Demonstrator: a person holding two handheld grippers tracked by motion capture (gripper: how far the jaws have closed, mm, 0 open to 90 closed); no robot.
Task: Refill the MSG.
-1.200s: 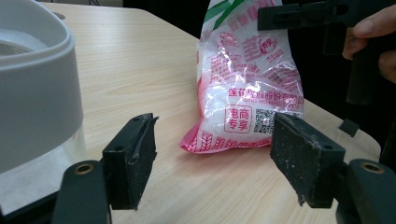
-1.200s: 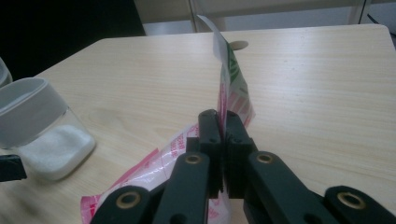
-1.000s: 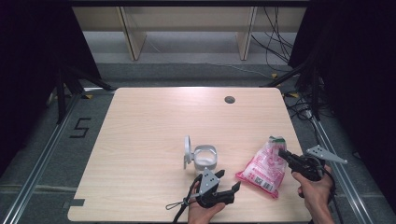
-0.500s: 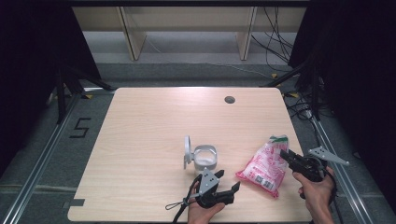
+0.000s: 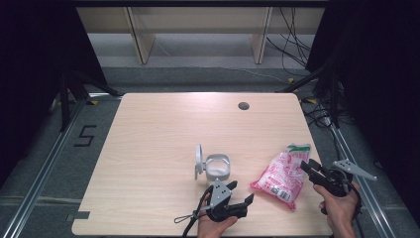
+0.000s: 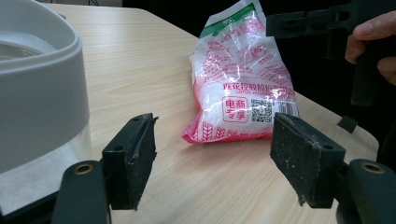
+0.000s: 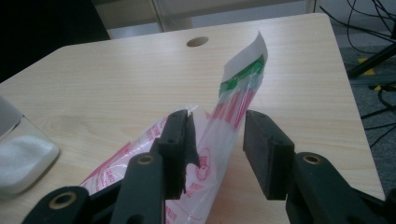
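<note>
High view. Item: a soft pink-and-white printed plastic bag of white granules with a green top (image 5: pixel 282 176), lying flat near the right front of the pale wooden table (image 5: pixel 158 139). Just left of it stands a grey-rimmed clear jar with white contents (image 5: pixel 217 167), its round hinged lid (image 5: pixel 198 160) tipped up and open. The right gripper (image 5: pixel 306 166) sits at the bag's top edge; the left gripper (image 5: pixel 241 193) rests in front of the jar, apart from both.

Left gripper view. Jaws spread wide with nothing between them. The bag (image 6: pixel 240 81) lies ahead, plump and wrinkled; the jar (image 6: pixel 39 93) is at the near left, white powder showing through its clear wall.

Right gripper view. Jaws have just been opening; the bag's upright top flap (image 7: pixel 236 100) stands between them, seemingly unpinched.

Handling, judged: moderately heavy, limp, slippery film, contents shifting. Best hold: the flat sealed top strip, or a corner for pouring.
</note>
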